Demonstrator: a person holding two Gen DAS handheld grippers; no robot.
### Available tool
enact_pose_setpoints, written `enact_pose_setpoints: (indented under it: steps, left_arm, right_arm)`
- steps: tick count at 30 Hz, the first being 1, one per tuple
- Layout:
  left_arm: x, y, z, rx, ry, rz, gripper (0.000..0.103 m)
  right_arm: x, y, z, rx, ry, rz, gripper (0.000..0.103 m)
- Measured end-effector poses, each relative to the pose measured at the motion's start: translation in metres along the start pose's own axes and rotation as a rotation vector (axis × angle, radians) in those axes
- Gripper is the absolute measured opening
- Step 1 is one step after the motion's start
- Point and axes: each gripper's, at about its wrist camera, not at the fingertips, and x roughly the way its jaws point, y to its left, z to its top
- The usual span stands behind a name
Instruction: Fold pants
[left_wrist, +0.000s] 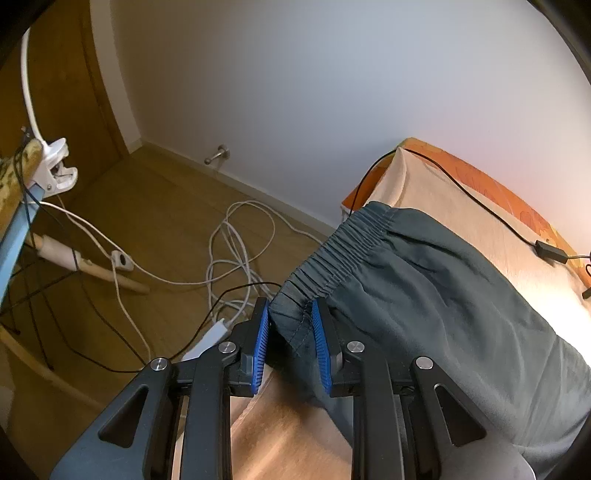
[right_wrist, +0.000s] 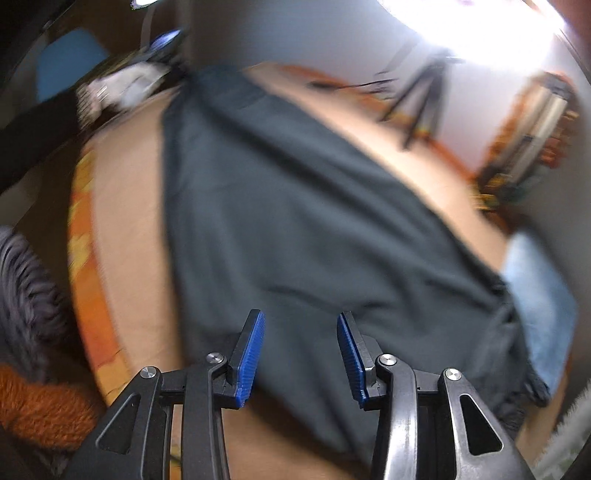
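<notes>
Lying flat: pants (left_wrist: 443, 295), dark grey-green, thin smooth cloth, spread on the bed (left_wrist: 424, 177).
Waistband: gathered elastic, tightly ribbed, at the bed's edge above the floor.
Left gripper (left_wrist: 291, 328): blue ridged pads narrowed around the waistband corner; the left pad touches cloth, full grip unclear.
Right gripper (right_wrist: 300, 343): pads wide apart above the pants, nothing between them; view blurred.
Bed cover: peach sheet, orange patterned border.
Floor: wood, white cables (left_wrist: 236, 266) in loose loops.
Writing: none legible.
</notes>
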Motion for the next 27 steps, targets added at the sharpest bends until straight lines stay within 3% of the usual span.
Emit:
enact_pose_setpoints:
  steps: [5, 10, 14, 15, 17, 23, 27]
  left_arm:
    - [0.0, 0.001, 0.0, 0.0, 0.002, 0.0, 0.022]
    - [0.0, 0.0, 0.0, 0.01, 0.002, 0.001, 0.022]
    - [0.001, 0.001, -0.001, 0.008, 0.002, -0.007, 0.022]
    - [0.0, 0.001, -0.001, 0.008, 0.002, -0.008, 0.022]
    - [-0.001, 0.0, -0.001, 0.013, 0.001, -0.006, 0.022]
    - [-0.007, -0.005, 0.0, 0.062, -0.006, 0.03, 0.022]
    - [-0.004, -0.002, 0.0, 0.034, 0.02, 0.038, 0.025]
  right_arm:
    - [0.015, 0.041, 0.0, -0.123, 0.037, 0.093, 0.043]
    - [0.033, 0.055, 0.001, -0.195, 0.106, 0.031, 0.039]
    - [0.037, 0.046, 0.0, -0.16, 0.131, 0.028, 0.005]
    - [0.033, 0.044, 0.001, -0.156, 0.123, 0.022, 0.002]
    - [0.024, 0.042, 0.005, -0.152, 0.104, 0.018, 0.0]
    - [-0.027, 0.012, 0.011, 0.03, -0.036, 0.148, 0.0]
    - [0.001, 0.017, 0.001, 0.004, 0.033, 0.124, 0.0]
